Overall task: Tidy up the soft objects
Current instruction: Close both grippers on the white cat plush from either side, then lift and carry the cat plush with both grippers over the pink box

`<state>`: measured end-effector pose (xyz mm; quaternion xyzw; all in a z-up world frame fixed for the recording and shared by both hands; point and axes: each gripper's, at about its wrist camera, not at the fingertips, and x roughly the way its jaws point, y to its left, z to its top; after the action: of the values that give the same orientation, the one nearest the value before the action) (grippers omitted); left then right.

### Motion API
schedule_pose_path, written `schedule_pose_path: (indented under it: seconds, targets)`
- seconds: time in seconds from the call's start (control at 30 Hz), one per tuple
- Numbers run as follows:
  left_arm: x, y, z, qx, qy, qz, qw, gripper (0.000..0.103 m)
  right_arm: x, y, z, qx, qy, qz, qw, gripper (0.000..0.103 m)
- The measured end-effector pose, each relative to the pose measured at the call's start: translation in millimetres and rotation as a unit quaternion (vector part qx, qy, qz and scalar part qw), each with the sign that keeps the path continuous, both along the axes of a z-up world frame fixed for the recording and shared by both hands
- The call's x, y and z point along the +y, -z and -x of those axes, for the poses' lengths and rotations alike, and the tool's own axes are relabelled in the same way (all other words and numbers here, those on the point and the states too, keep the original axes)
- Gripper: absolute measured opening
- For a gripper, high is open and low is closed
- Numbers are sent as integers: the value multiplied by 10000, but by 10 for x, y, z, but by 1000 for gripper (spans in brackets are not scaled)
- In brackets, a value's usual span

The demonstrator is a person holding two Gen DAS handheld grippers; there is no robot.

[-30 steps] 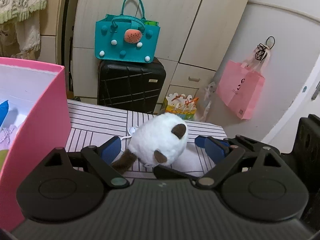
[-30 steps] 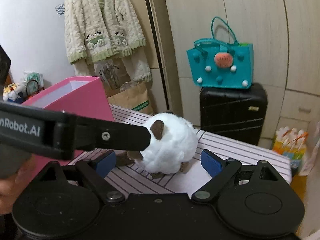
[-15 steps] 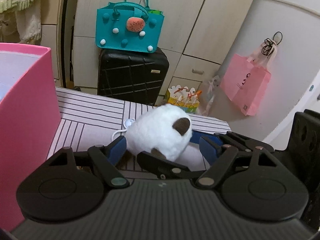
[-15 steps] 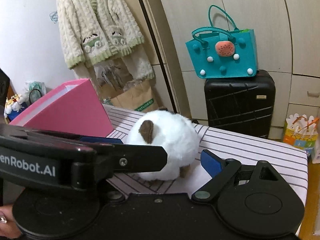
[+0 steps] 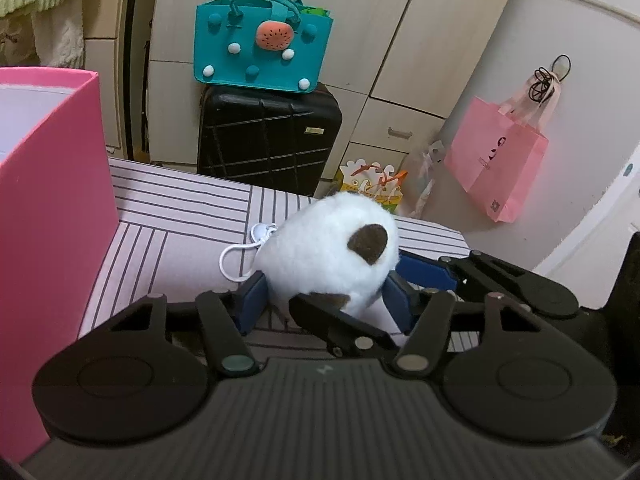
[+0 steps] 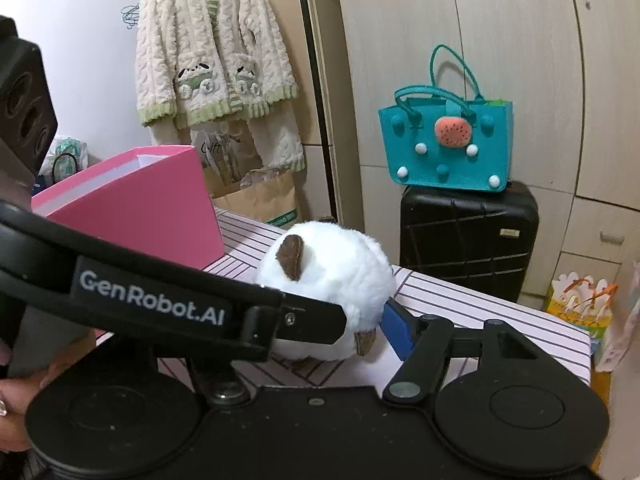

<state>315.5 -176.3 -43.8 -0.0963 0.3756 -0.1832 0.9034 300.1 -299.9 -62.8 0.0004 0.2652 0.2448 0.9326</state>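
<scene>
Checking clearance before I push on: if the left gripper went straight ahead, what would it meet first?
The plush: it already sits between the closing left gripper pads. The right gripper's finger lies just beyond, though depth is unclear.

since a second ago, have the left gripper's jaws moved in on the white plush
Yes. The left gripper has been closing its jaws: the blue pads now flank the white plush on the striped table.

Soft even indoor light; sharp focus; fisheye-bent edges.
</scene>
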Motion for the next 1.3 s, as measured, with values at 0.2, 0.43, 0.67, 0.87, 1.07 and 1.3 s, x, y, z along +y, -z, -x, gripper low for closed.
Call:
schedule_pose_path:
  seconds: [0.2, 0.43, 0.67, 0.87, 1.07, 1.3]
  targets:
    - [-20, -84, 164, -48, 122, -85, 9999, 60, 10, -92, 189, -65, 83, 49, 9999, 72]
    - [48, -186, 457, 33, 451, 22, 9990, 60, 29, -219, 526, -58, 266, 80, 9996, 73]
    - [143, -308, 777, -42, 805, 93, 9967, 60, 104, -349, 862, -29, 536, 79, 9985, 74]
    - [251, -452, 1031, -148, 1093, 89, 9939, 60, 245, -494, 1188, -194, 680, 258, 9972, 74]
    - [491, -645, 1291, -129, 1230, 175, 9922, 60, 431, -700, 1461, -187, 722, 344, 9966, 74]
    - [854, -891, 1582, -310, 1284, 250, 9909, 60, 776, -946, 1716, -377, 619, 544, 9959, 74]
